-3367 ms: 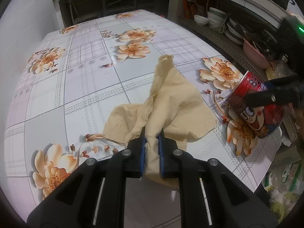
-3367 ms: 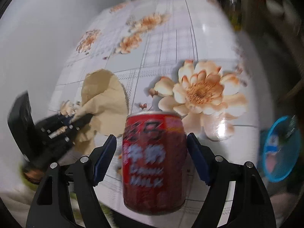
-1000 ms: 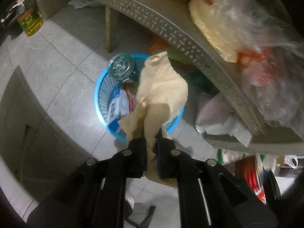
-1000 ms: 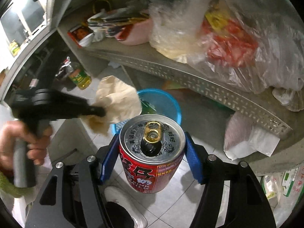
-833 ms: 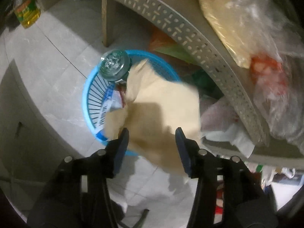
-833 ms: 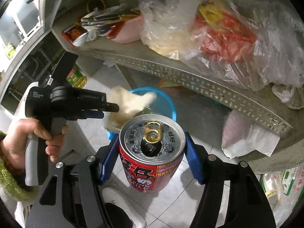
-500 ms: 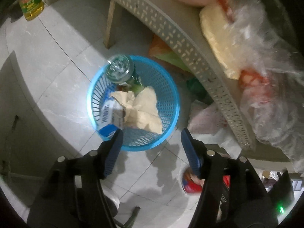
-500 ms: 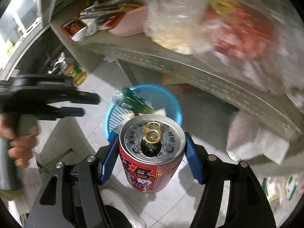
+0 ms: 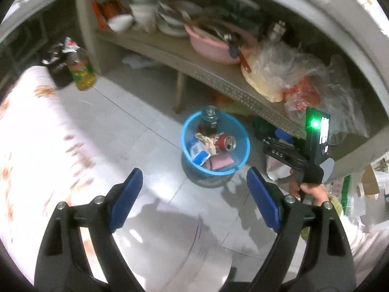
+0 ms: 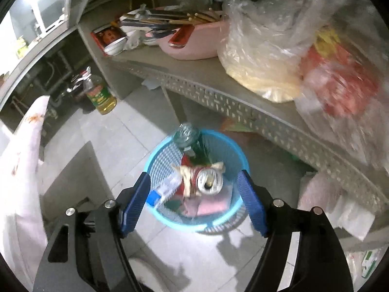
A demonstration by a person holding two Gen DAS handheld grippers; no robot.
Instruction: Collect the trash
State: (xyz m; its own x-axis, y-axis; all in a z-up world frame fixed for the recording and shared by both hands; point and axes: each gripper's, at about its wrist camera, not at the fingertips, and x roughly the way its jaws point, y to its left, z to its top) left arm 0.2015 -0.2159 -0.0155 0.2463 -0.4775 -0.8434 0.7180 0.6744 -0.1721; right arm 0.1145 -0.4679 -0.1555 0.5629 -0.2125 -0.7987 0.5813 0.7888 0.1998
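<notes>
room: tiled floor point(image 9: 136, 126), grey perforated shelf point(image 10: 218, 90) above it, flowered tablecloth point(image 9: 29, 131) at the left edge of both views
bin: blue mesh bin point(image 9: 239, 157) stands on the floor just below the shelf's front edge
can: red can point(image 10: 206, 180) lies on its side in the bin, near the middle, on top of the other trash; long axis roughly level, opened top faces the right wrist camera, towards the right in the left wrist view
bin contents: crumpled tan paper point(image 10: 184, 174) touching the can's left side; blue-white carton point(image 9: 199, 152) at the left wall; green glass bottle point(image 10: 188, 136) leaning on the far rim, base up; pink packet point(image 10: 211, 205) underneath
left gripper: left gripper point(image 9: 192, 200) jaws far apart and opening, nothing between the pads, above floor short of the bin
right gripper: right gripper point(image 10: 193, 200) jaws apart and opening, hanging over the bin; can seen between them but lower down, pads not touching it
shelf: pink basin point(image 10: 197, 41) with utensils, plastic bags point(image 10: 279, 56) at the right end
floor extras: oil bottle point(image 10: 101, 95) by the shelf's left leg
hard to see: can label blurred; bag contents unclear; bottle neck hidden by trash; person's hand point(image 9: 308, 191) on the right gripper's handle partly cut off
</notes>
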